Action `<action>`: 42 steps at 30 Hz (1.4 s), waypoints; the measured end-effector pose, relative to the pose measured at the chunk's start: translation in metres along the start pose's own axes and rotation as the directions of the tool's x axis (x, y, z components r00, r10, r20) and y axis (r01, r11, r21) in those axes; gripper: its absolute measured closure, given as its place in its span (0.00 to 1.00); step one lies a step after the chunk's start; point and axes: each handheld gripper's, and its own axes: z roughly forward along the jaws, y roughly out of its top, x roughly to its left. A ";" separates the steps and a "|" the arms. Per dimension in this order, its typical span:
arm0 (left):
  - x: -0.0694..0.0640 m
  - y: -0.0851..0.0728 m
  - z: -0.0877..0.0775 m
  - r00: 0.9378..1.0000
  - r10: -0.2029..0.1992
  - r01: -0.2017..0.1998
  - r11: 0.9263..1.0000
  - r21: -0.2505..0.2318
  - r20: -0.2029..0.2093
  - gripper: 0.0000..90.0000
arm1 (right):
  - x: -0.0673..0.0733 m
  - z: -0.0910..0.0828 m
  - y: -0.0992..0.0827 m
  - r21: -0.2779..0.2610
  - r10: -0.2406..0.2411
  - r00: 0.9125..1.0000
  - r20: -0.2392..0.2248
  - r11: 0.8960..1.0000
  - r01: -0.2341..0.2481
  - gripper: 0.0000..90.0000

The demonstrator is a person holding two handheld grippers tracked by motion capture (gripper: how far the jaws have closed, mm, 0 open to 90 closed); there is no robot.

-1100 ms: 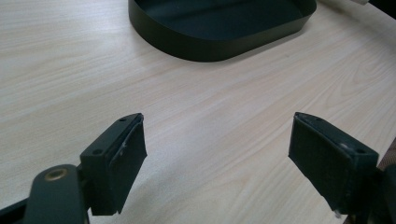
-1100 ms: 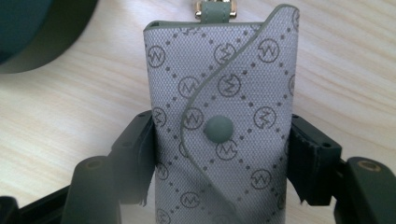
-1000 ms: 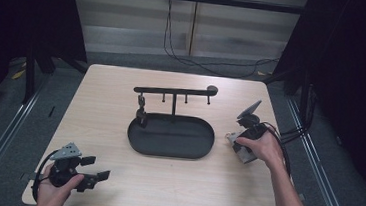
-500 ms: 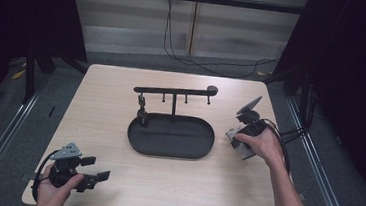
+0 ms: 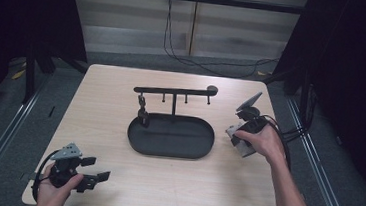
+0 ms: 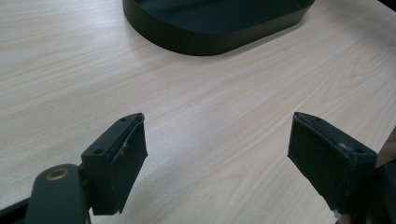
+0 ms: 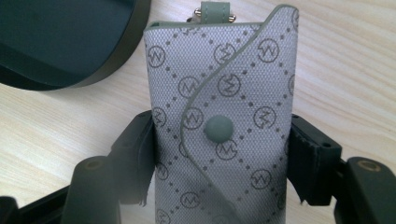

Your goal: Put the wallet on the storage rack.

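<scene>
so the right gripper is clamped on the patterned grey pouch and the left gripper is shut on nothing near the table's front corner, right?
Not quite: the left gripper is open, jaws wide apart over bare table, as the left gripper view shows. The right gripper does clamp the patterned grey pouch.

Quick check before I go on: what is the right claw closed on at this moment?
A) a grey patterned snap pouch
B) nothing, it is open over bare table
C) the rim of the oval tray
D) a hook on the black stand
A: in the right gripper view the right claw has its jaws pressed against both sides of the grey patterned pouch, with the oval tray off to one side.
</scene>
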 end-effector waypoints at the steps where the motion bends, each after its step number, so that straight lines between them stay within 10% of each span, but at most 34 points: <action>1: 0.000 0.000 0.000 1.000 0.000 0.000 1.000 0.000 0.000 0.21 | 0.000 -0.001 -0.001 -0.001 -0.003 1.000 0.002 1.000 0.003 0.37; 22: 0.002 0.000 0.001 1.000 -0.003 0.003 1.000 0.008 -0.006 0.21 | 0.008 -0.032 0.004 -0.062 0.017 1.000 0.001 0.998 -0.017 0.37; 42: 0.001 0.000 0.001 1.000 -0.004 0.004 1.000 0.004 -0.008 0.22 | 0.032 -0.034 0.021 -0.162 0.010 0.992 -0.122 0.986 -0.029 0.37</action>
